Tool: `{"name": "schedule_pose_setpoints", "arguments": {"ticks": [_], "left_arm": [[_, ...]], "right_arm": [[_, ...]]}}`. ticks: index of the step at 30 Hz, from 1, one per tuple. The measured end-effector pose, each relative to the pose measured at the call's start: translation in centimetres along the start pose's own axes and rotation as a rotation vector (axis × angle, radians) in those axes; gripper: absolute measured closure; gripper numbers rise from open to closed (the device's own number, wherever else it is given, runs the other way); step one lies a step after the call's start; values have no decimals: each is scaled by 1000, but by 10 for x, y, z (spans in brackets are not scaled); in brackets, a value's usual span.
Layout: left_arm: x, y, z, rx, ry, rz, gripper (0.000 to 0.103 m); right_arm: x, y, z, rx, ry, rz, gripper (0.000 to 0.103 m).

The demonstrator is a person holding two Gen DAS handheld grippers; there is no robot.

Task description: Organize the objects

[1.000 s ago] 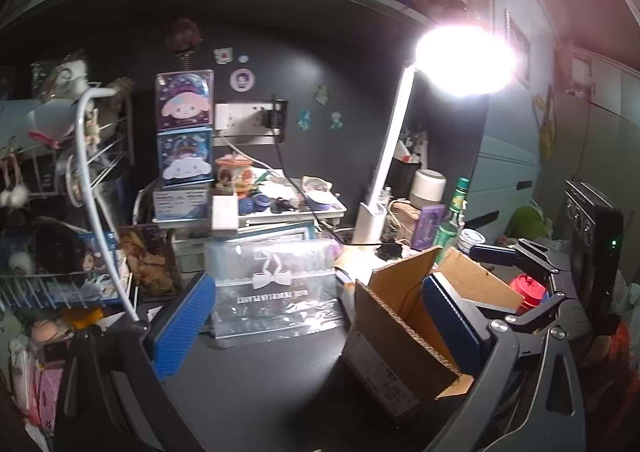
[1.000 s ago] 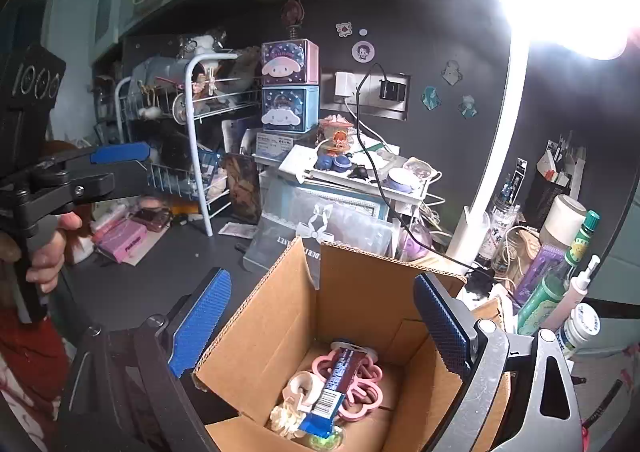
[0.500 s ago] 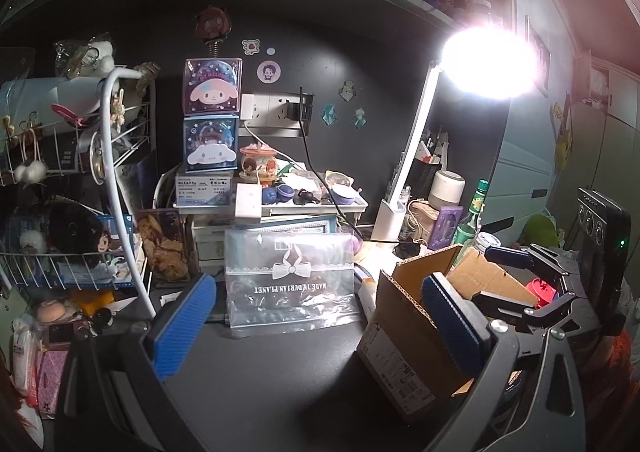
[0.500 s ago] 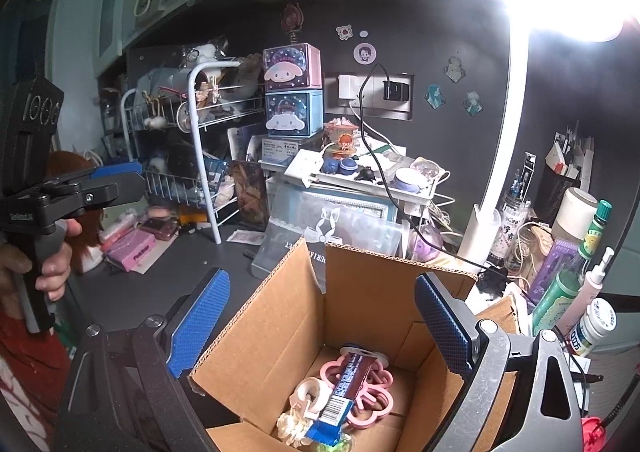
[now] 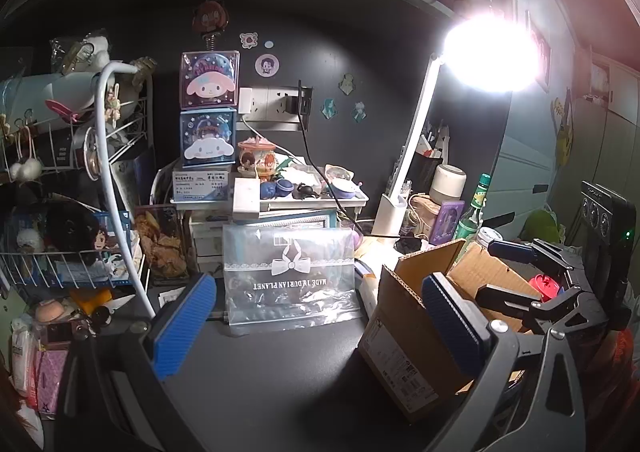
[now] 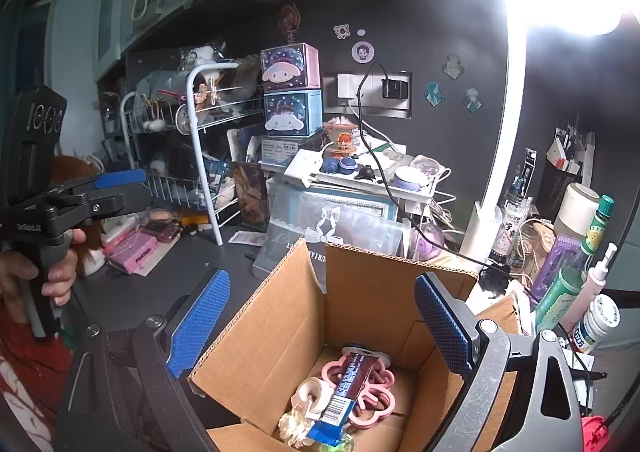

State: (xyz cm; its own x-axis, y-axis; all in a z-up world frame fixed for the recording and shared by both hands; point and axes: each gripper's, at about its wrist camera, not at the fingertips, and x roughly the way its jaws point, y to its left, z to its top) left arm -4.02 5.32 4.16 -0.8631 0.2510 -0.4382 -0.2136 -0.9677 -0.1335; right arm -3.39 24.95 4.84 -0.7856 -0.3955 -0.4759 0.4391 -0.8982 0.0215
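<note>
Both grippers are held wide open and empty. Below the right gripper [image 6: 320, 328], the cardboard box [image 6: 360, 292] is seen, with a blue wrapped bar [image 6: 346, 392] lying inside. Beyond the left gripper [image 5: 316, 324], a clear bag [image 5: 288, 280] is propped.

We see the cardboard box [image 6: 360, 316] on the desk [image 5: 280, 372], with a snack bar [image 6: 346, 392] lying on a flower-shaped ring [image 6: 368, 392] inside. Behind it stands a plastic bag [image 5: 288, 284]; the wire rack [image 5: 68, 252] sits far left, the lamp [image 5: 404, 179] behind right.
</note>
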Motion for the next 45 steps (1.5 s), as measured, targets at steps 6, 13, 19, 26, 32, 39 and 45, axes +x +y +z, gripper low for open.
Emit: {"name": "schedule_pose_setpoints", "arguments": {"ticks": [6,13,19,26,32,39,45], "left_arm": [[1,0,0,1,3,1,1],[3,0,-1,3,6,3,1],[5,1,-2,2,13,13,1],[8,2,-1,-7,25,2,1],[11,2,-2,-10,32,19,1],[10,3,-2,-9,25,22,1],[11,3,-2,-5,29,20,1]], "right_arm": [[-1,2,0,2,0,-1,10],[0,2,1,1,4,3,10],[-1,4,2,1,4,8,10],[-1,5,1,0,4,9,10],[-2,6,1,-5,5,10,10],[-2,6,1,-5,5,9,10],[-2,7,1,-4,6,7,10]]}}
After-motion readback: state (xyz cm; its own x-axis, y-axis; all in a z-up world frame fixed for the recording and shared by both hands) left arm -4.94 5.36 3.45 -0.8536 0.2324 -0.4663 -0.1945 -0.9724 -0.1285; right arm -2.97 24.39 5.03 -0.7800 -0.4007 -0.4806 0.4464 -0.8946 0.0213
